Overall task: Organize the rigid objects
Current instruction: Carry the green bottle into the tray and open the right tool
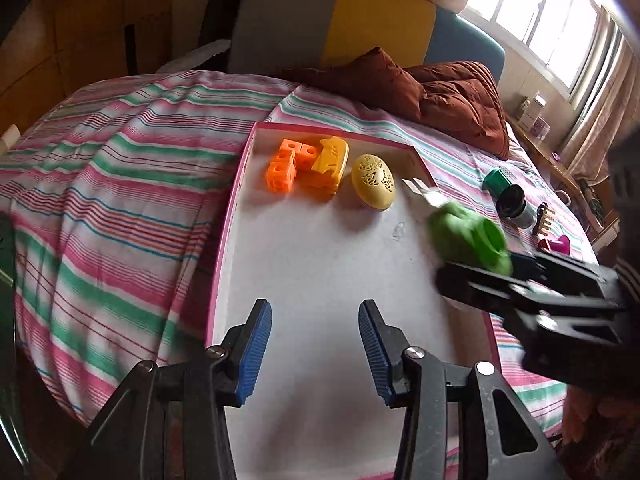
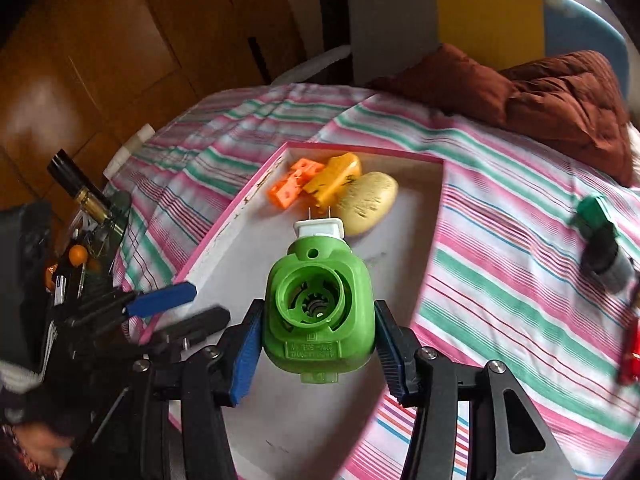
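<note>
A pink-rimmed white tray (image 1: 236, 184) (image 2: 236, 208) lies on the striped bed. In its far corner sit an orange block piece (image 1: 285, 165) (image 2: 294, 183), a yellow toy (image 1: 330, 162) (image 2: 332, 178) and a cream oval case (image 1: 373, 182) (image 2: 366, 204). My right gripper (image 2: 318, 332) is shut on a green plug-in device (image 2: 318, 312) (image 1: 468, 238) with a white two-pin plug, held above the tray's right part. My left gripper (image 1: 316, 344) is open and empty over the tray's near part.
On the bed right of the tray lie a green-capped black cylinder (image 1: 508, 196) (image 2: 600, 240), a small dark comb-like piece (image 1: 545, 220), a magenta piece (image 1: 556, 244) and a red item (image 2: 630, 356). Brown pillows (image 1: 440, 96) lie beyond. A cluttered stand (image 2: 80, 240) is at left.
</note>
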Motion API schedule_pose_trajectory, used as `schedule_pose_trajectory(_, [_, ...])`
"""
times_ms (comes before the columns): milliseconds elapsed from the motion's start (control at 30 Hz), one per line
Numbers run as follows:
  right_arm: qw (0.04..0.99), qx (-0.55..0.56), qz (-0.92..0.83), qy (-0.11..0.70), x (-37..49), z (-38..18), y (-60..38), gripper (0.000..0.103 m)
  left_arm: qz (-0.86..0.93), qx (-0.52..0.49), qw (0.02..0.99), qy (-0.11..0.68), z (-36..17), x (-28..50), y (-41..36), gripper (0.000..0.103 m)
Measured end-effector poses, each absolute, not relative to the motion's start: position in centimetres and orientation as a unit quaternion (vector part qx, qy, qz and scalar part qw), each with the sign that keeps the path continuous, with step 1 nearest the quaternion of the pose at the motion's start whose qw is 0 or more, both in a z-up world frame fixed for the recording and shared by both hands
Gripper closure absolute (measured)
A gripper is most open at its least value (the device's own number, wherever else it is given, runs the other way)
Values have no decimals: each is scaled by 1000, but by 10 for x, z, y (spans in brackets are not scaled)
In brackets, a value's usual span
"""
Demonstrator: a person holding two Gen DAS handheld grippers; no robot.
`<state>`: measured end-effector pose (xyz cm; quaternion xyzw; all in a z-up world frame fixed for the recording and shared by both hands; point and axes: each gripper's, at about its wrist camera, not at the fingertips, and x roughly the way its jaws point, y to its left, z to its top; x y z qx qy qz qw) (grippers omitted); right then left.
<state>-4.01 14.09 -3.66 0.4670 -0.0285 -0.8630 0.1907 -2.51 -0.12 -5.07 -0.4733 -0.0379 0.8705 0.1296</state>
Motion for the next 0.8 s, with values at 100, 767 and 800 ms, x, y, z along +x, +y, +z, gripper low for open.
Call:
schedule_pose_trajectory(100, [200, 482, -853, -20, -57, -43, 123, 50, 872, -472, 126, -31, -49, -19, -1, 57])
schedule_pose_trajectory(767, [235, 545, -799, -100, -109, -72, 76, 48, 875, -466, 121, -52, -47, -1, -10, 57])
schedule_pose_trajectory(800, [239, 544, -797, -108, -107, -72, 79, 48, 874, -467, 121, -52, -47, -1, -10, 57])
